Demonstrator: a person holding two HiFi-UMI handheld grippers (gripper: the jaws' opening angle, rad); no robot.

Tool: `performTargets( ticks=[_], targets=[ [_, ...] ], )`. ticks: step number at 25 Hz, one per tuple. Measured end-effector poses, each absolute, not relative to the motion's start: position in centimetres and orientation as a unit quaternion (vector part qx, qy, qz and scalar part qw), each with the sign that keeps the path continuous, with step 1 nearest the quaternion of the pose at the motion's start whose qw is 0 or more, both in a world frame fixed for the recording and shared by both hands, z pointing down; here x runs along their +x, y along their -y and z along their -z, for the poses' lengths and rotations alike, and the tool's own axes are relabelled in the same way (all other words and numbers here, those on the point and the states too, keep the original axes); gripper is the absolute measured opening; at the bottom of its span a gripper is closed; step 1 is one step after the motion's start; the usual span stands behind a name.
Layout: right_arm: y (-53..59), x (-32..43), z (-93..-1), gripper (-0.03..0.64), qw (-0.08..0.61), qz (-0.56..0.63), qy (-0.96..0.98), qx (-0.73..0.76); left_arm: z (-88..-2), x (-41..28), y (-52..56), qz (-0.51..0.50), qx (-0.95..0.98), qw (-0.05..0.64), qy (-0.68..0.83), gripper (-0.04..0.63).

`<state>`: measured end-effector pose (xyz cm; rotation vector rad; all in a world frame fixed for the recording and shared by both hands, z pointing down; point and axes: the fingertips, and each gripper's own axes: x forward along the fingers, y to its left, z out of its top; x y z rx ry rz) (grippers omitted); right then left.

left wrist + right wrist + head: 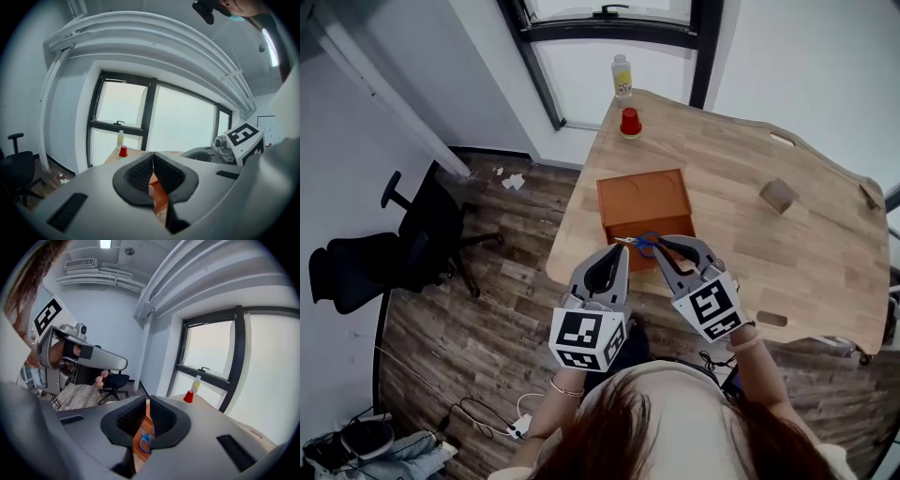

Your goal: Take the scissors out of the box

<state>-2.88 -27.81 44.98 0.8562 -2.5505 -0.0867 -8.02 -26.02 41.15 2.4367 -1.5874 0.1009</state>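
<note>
Wooden table (750, 206) by the window: blue-handled scissors (645, 244) lie at the near end of the orange box (643, 197). We hold the left gripper (622, 247) and right gripper (662, 247) beside them, both with jaws together and empty. The scissors should be light and stiff (slick blades, we judge), so the handle loops look the surest hold.

**Light:** bright, even daylight from the tall black-framed windows (609, 28) at the far side. Their panes burn out to flat white in all three views. One rectangular ceiling lamp (105, 243) glows at the top of the right gripper view.

**Shadows:** soft and faint. The open near end of the orange-brown wooden box (645, 199) is shaded. The dark plank floor (487, 319) is dimmest under the pale wooden table (806, 244) at near right.

**Distortion:** both gripper views are fisheye, with black vignetted corners and bowed window frames and ceiling lines. The head view is wide-angle, with leaning walls.

**Focus:** the nearest foreground is soft and the far room is fairly sharp.
</note>
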Motion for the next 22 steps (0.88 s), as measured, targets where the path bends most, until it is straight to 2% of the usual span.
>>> performTargets(
  ticks=[22],
  targets=[
    [31.1, -4.2, -54.9, 0.083, 0.361, 0.025, 0.902, 0.236, -43.1, -9.9, 29.6, -0.045, 0.833, 0.136, 0.535, 0.02]
  ],
)
